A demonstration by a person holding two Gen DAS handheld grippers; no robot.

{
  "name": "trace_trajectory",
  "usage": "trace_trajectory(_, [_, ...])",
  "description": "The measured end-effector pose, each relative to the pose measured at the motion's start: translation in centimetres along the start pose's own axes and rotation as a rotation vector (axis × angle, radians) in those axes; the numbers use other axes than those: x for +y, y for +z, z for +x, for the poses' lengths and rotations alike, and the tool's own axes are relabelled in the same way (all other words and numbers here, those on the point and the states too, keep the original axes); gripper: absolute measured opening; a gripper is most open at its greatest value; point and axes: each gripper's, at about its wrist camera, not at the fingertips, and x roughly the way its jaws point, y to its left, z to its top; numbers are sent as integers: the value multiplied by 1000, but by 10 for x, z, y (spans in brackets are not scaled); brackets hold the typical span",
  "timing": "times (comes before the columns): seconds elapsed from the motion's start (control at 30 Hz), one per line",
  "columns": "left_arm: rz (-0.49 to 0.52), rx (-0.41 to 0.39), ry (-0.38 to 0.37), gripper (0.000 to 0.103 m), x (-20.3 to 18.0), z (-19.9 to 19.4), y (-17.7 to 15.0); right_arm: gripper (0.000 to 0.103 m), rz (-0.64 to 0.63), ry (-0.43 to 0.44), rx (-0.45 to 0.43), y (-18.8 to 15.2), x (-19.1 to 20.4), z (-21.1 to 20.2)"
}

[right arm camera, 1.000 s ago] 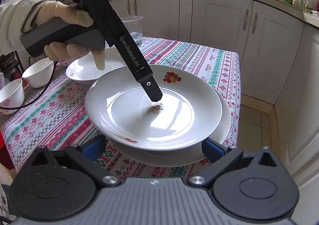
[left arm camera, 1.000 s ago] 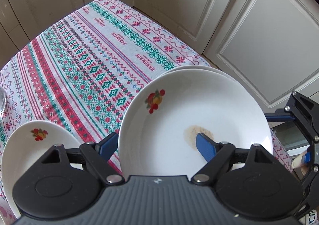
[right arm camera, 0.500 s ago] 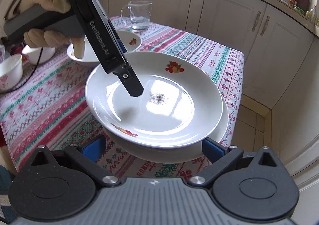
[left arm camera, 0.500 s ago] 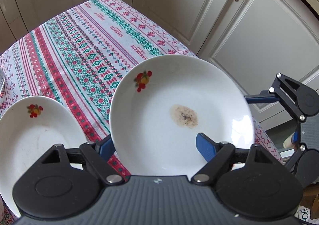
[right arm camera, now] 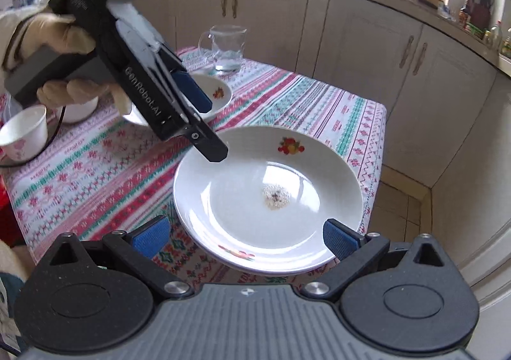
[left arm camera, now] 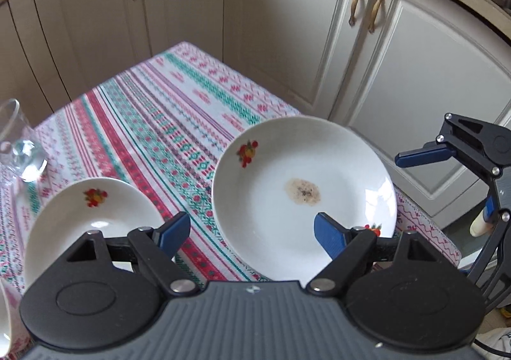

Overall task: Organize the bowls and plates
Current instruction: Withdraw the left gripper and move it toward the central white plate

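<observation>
Large white round ceramic plate [right arm camera: 268, 200] with fruit prints and a brownish crumb stain [right arm camera: 276, 197] in its well, resting on the striped red-and-green tablecloth [right arm camera: 105, 162] at the table corner nearest the cabinets; seemingly stacked on a second plate, though hard to confirm. Directly ahead of the right gripper [right arm camera: 246, 238], at twelve o'clock, near rim between its blue pads; jaws wide open, holding nothing. Left gripper [left arm camera: 252, 232] also spread wide and empty, hovering above the rim at about ten o'clock of the plate, so probably the right one nearer for a grasp. No long axis, being round. Smaller white bowl [left arm camera: 92, 216] at ten o'clock from the left gripper, glass mug [right arm camera: 226, 47] farther behind, two small cups [right arm camera: 25, 133] at nine o'clock. Nothing blocking the near rim.
</observation>
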Motion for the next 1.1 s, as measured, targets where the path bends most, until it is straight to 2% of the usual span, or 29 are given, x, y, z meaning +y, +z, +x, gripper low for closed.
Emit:
trace_trajectory(0.13, [-31,-64,56,85,-3,-22,-14,103,-7,-16,-33,4,11,-10])
trace_trajectory(0.23, [-82,-105,105,90,-5,-37,-32,103,-21,-24,-46,7,19,-16])
trace_trajectory(0.47, [-237,-187,348,94,-6,-44,-94,103,-41,-34,-78,15,37,-22])
trace_trajectory(0.57, [-294,-180,446,94,-3,-33,-116,103,-39,-10,-83,20,40,-21])
trace_trajectory(0.63, [-314,-180,486,94,-1,-25,-124,103,-47,6,-81,25,43,-20])
trace_trajectory(0.8, [-409,-171,485,94,11,-7,-134,103,-68,40,-63,41,45,-13])
trace_trajectory(0.9, [-432,-180,492,94,19,2,-136,103,-77,49,-40,50,45,-4])
trace_trajectory(1.0, [-452,-200,476,99,25,7,-138,103,-100,62,-16,59,45,6])
trace_trajectory(1.03, [-459,-203,469,103,26,8,-138,103,-109,69,-8,63,45,9])
trace_trajectory(1.1, [-453,-205,466,103,29,11,-136,103,-130,86,9,69,44,18])
